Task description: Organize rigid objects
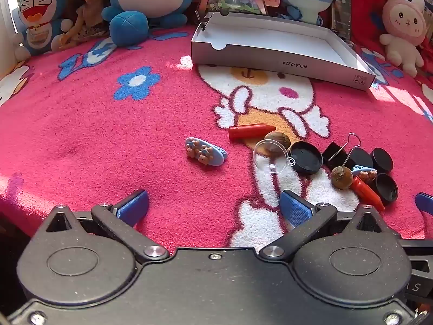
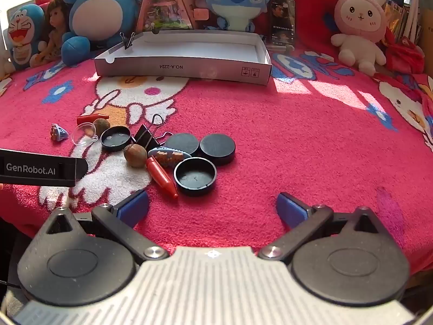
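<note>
Small rigid objects lie on a pink cartoon blanket. In the left wrist view a blue hair clip [image 1: 204, 151], a red crayon [image 1: 250, 130], a clear dome [image 1: 272, 155], a nut [image 1: 277, 139], black caps [image 1: 305, 157] and a binder clip [image 1: 339, 151] lie ahead and to the right. My left gripper [image 1: 213, 207] is open and empty, short of them. In the right wrist view a second red crayon [image 2: 161, 177], an open black cap [image 2: 194, 176], a nut [image 2: 135, 155] and a second hair clip [image 2: 169, 156] lie just ahead of my open, empty right gripper [image 2: 212, 205].
A shallow white cardboard box [image 1: 273, 57], also in the right wrist view [image 2: 186, 66], stands at the far side with a binder clip on its left corner [image 2: 129, 40]. Plush toys [image 2: 232, 2] and a doll [image 1: 86, 8] line the back. The left gripper's body [image 2: 40, 169] juts in from the left.
</note>
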Motion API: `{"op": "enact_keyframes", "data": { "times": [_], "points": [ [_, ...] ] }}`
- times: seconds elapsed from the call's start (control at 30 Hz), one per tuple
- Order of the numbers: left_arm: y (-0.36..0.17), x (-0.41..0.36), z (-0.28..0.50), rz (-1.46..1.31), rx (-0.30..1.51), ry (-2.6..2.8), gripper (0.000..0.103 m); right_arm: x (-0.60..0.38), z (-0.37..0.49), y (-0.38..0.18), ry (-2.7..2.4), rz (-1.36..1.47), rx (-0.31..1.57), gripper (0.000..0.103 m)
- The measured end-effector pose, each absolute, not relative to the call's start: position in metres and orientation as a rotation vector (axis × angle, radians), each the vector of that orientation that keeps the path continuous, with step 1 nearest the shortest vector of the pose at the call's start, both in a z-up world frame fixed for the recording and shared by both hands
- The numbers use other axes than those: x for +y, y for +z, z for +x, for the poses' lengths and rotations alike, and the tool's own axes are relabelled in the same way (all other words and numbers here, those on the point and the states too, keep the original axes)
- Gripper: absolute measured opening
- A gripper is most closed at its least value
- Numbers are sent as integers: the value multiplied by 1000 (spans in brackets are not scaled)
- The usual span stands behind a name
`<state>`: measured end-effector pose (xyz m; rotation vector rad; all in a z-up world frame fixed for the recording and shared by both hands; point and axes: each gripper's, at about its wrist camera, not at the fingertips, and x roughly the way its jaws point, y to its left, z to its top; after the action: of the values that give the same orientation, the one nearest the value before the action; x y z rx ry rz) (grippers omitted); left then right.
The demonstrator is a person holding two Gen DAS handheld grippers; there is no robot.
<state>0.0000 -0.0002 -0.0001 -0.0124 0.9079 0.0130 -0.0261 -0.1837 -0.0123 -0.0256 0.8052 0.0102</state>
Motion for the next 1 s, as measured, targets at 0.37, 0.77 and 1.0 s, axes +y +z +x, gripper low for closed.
{"op": "enact_keyframes", "data": {
  "times": [0.37, 0.77, 1.0],
  "points": [
    [0, 0, 0, -14, 909, 13, 103, -183, -26, -12, 7, -27, 806, 103],
    [0, 0, 0, -14, 910, 13, 103, -183, -26, -12, 7, -27, 807, 103],
    [0, 0, 0, -14, 910, 13, 103, -183, -26, -12, 7, -27, 808, 103]
  ]
}}
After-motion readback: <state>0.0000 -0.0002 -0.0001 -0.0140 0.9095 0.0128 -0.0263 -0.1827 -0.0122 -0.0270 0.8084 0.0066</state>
